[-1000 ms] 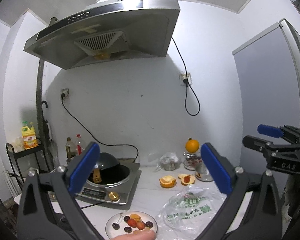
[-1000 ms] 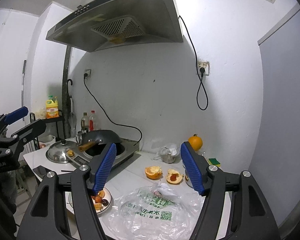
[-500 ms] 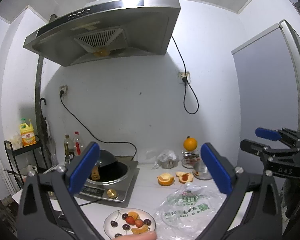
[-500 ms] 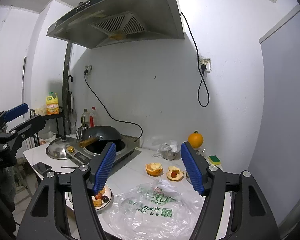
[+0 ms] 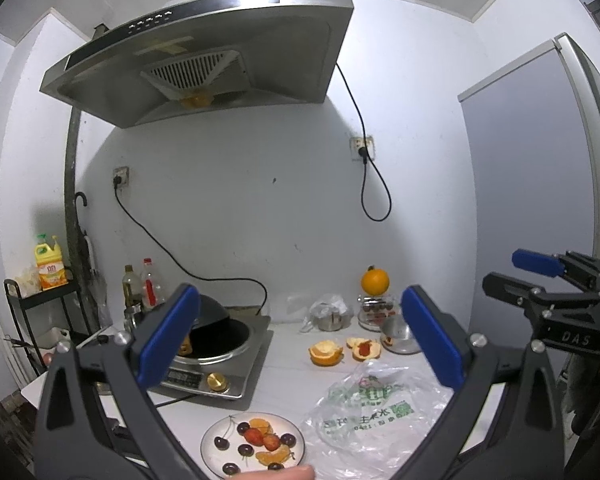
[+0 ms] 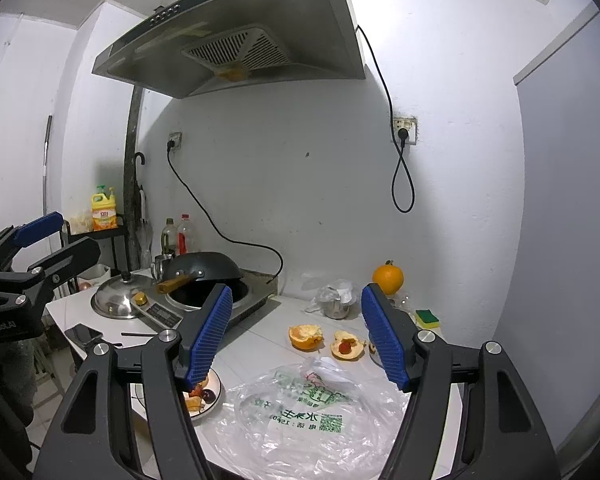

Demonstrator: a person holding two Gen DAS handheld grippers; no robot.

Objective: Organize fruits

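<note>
Step in hand, as I judge it: both of my tongs are held back above the surface (image 5: 284,376), carrying nothing. The fruit lies partly gathered and partly loose. That fits either a sorting under way or an arranged plate with scraps left over, so I name no single next pick. Any approach calls for lowering past the crinkled bag without snagging it.

Left to right:

1. Left tongs (image 5: 300,344): jaws wide apart, nothing between them, aimed over the near edge.
2. Plate (image 5: 210,446): near the front edge, just in front of the induction cooker (image 5: 220,376). It carries dark cherries (image 5: 221,443), red strawberry pieces (image 5: 260,438) and orange segments (image 5: 274,457), close together.
3. Peeled orange (image 5: 325,353) and a peel cup holding something red (image 5: 365,350): side by side, mid-surface, well apart from the plate.
4. Whole orange (image 5: 375,281): perched on a glass jar (image 5: 374,314) by the wall.
5. Clear plastic bag (image 6: 312,412): flattened, just right of the plate.
6. Right tongs (image 6: 298,334): jaws wide apart, empty, over the bag.
</note>
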